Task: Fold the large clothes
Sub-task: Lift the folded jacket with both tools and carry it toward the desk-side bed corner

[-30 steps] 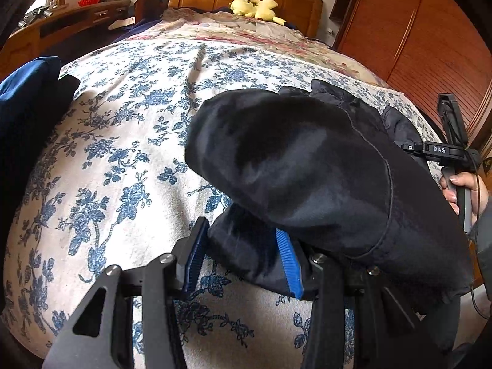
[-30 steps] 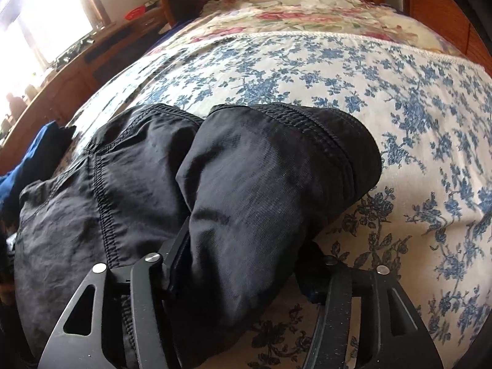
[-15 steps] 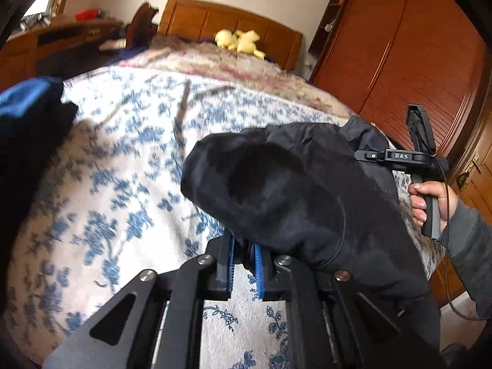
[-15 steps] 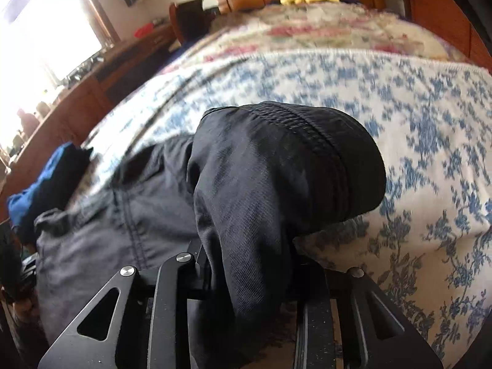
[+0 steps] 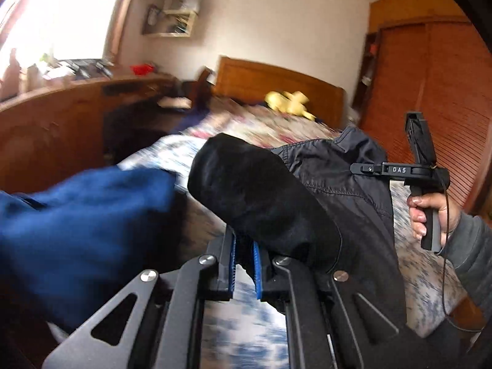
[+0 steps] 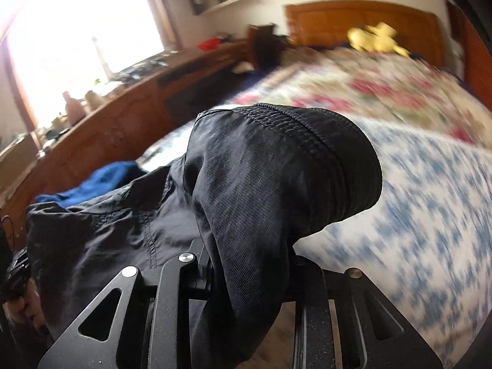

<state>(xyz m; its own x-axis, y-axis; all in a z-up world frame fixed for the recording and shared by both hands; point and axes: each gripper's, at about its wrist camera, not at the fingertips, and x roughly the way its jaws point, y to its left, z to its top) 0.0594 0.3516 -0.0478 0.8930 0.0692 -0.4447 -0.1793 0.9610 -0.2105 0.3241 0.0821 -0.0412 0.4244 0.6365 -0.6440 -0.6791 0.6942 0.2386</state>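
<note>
A large black garment [image 5: 267, 196] hangs bunched between my two grippers, above the bed. My left gripper [image 5: 244, 255] is shut on a fold of it, the blue pads [image 5: 256, 264] pinching the cloth, which drapes forward over the fingertips. In the right wrist view my right gripper [image 6: 249, 264] is shut on a thick bunch of the same black garment [image 6: 276, 166], whose ribbed hem arches over the fingers and hides their tips. The rest of the fabric trails down to the left. A hand [image 5: 430, 215] holds the right gripper's handle at the right edge of the left wrist view.
The bed [image 6: 430, 215] has a blue-flowered cover, and a yellow plush toy [image 5: 289, 101] lies by the wooden headboard. A blue garment [image 5: 77, 221] lies at the left near a long wooden dresser [image 5: 61, 129]. A wooden wardrobe [image 5: 446, 77] stands on the right.
Both grippers have closed on the black garment and risen with it. It has come up off the bed cover, and both views now tilt up toward the walls and window.
</note>
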